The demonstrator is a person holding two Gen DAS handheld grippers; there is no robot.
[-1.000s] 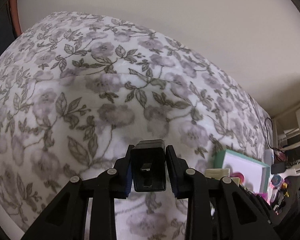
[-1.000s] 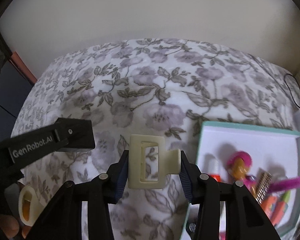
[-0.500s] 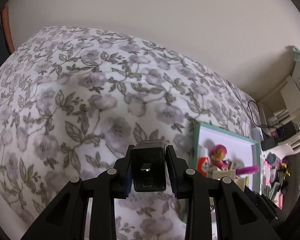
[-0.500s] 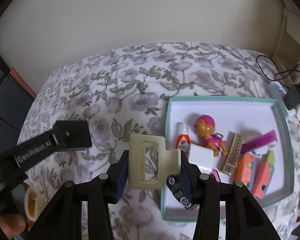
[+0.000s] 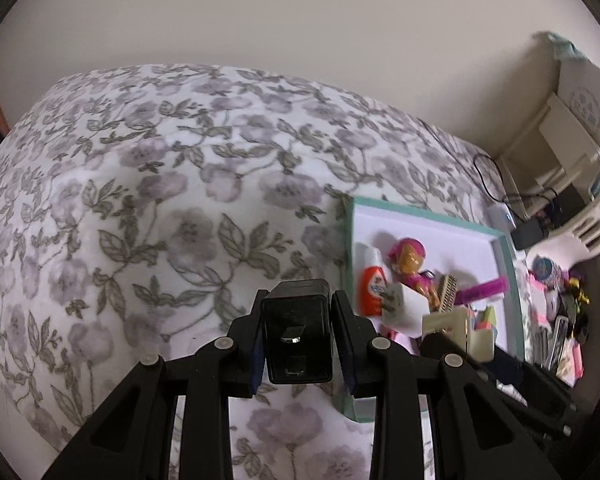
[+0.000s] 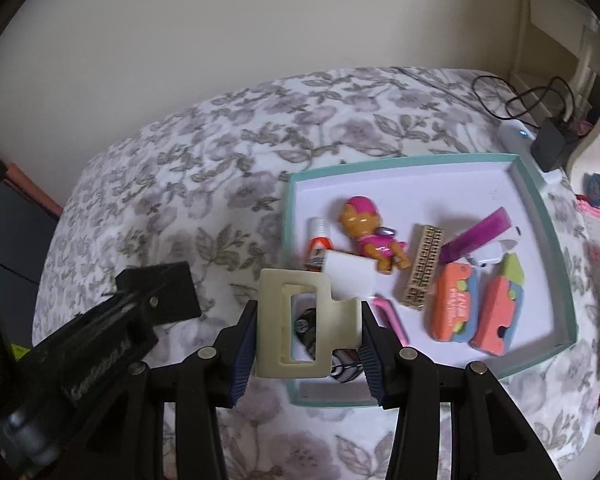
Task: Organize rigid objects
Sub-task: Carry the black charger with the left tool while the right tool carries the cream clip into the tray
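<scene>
A black charger block [image 5: 297, 334] and a cream hair clip [image 6: 300, 322] are held upright beside the teal-rimmed tray [image 6: 556, 240].

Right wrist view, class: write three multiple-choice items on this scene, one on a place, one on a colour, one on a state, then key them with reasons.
1. Where does the toy figure lie?
A. In the tray
B. On the bedspread
C. On the floor

2. What colour is the tray's rim?
A. Red
B. Teal
C. Black

3. What is the right hand-held gripper doing?
A. Standing open, empty
B. Clamping a cream hair clip
C. Clamping a black charger

Key: 1 A, it rests on the tray's white floor. 2 B, the border is teal. 3 B, both pads press the cream hair clip.
</scene>
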